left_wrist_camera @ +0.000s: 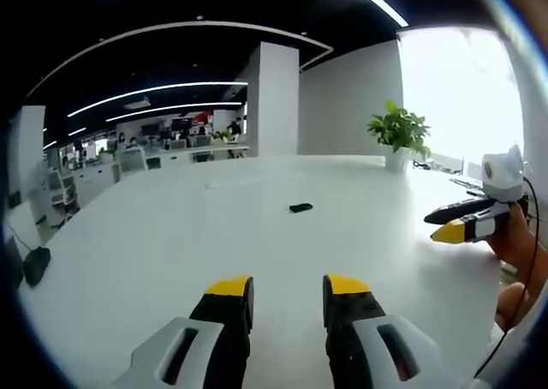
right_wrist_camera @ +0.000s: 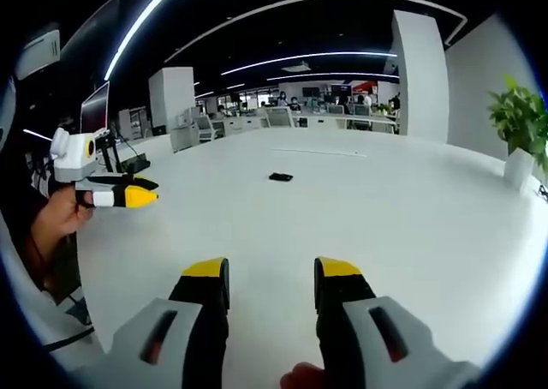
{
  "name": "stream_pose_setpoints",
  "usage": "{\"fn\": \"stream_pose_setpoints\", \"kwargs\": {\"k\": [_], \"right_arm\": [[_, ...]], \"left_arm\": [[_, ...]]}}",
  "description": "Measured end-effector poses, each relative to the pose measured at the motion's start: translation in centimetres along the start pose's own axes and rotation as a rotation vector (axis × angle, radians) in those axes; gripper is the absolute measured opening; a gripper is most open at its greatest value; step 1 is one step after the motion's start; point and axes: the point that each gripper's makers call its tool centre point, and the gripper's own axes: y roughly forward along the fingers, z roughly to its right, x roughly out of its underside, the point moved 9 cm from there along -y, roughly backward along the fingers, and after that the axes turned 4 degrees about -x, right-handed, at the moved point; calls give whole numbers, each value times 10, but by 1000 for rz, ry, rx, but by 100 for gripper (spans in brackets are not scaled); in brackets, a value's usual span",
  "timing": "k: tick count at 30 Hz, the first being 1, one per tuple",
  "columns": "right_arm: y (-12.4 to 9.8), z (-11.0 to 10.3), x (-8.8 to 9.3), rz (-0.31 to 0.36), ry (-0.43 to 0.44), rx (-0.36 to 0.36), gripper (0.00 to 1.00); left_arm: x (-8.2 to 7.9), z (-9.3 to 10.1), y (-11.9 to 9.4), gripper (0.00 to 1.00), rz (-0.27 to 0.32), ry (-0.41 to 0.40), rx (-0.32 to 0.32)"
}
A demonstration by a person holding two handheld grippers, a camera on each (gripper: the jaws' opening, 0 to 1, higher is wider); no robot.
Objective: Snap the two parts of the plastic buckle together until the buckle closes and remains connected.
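My left gripper (left_wrist_camera: 288, 288) jaws apart and empty, right gripper (right_wrist_camera: 271, 271) likewise, buckle (left_wrist_camera: 300, 207) a small dark blur mid-frame on the table (left_wrist_camera: 171, 243), parts indistinguishable, plant (left_wrist_camera: 399, 132) upper right.

open-plan office: desk rows (right_wrist_camera: 282, 115), strip lights (left_wrist_camera: 154, 89), potted plant (left_wrist_camera: 399, 130).

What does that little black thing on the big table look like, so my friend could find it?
Start at the wide white table running toward the potted plant at its far edge. Out in the middle, ahead of both open tools, lies the small buckle, also seen at. It is flat, dark and alone on the bare white top, the one black speck there.
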Motion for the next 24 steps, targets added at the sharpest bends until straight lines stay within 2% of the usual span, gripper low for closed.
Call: {"fn": "stream_pose_setpoints", "kwargs": {"k": [8,24], "right_arm": [[1,1,2,2,6,-3,40],[3,2,0,-2,-6,-1,40]], "left_arm": [[1,2,0,34,-10,-17,16],[5,-3,-2,34,-7,-17,-22]]}}
